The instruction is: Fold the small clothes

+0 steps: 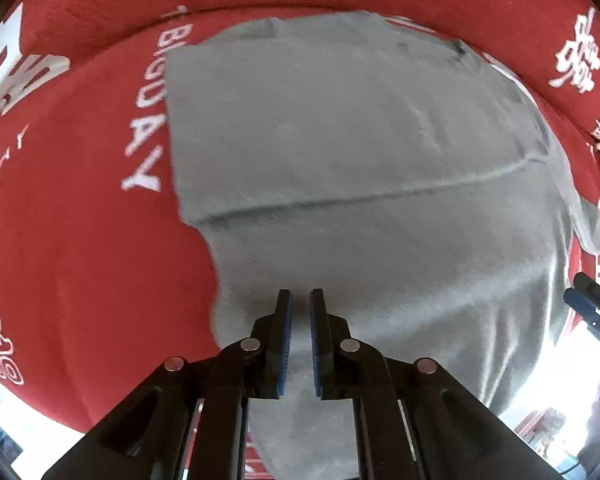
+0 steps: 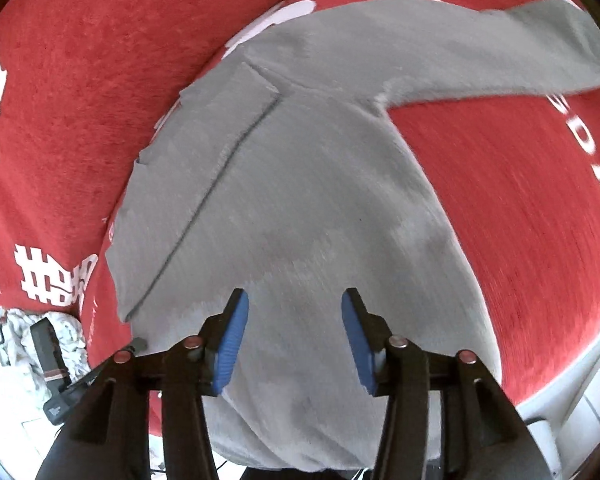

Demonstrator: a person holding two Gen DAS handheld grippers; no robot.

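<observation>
A small grey long-sleeved top (image 1: pixel 360 152) lies spread on a red cloth with white lettering (image 1: pixel 80 220). In the left wrist view my left gripper (image 1: pixel 301 300) hovers over the garment's near part, its jaws almost closed with a narrow gap and no cloth between them. In the right wrist view the grey top (image 2: pixel 300 200) fills the middle, with one sleeve (image 2: pixel 460 52) stretched to the upper right and a folded-over flap (image 2: pixel 204 128) at the left. My right gripper (image 2: pixel 294 300) is open above the garment's near edge, which hangs over the table edge.
The red cloth (image 2: pixel 80 80) covers the table. The right gripper also shows at the right edge of the left wrist view (image 1: pixel 592 304). A white crumpled cloth and a dark device (image 2: pixel 48 352) lie below the table's left edge.
</observation>
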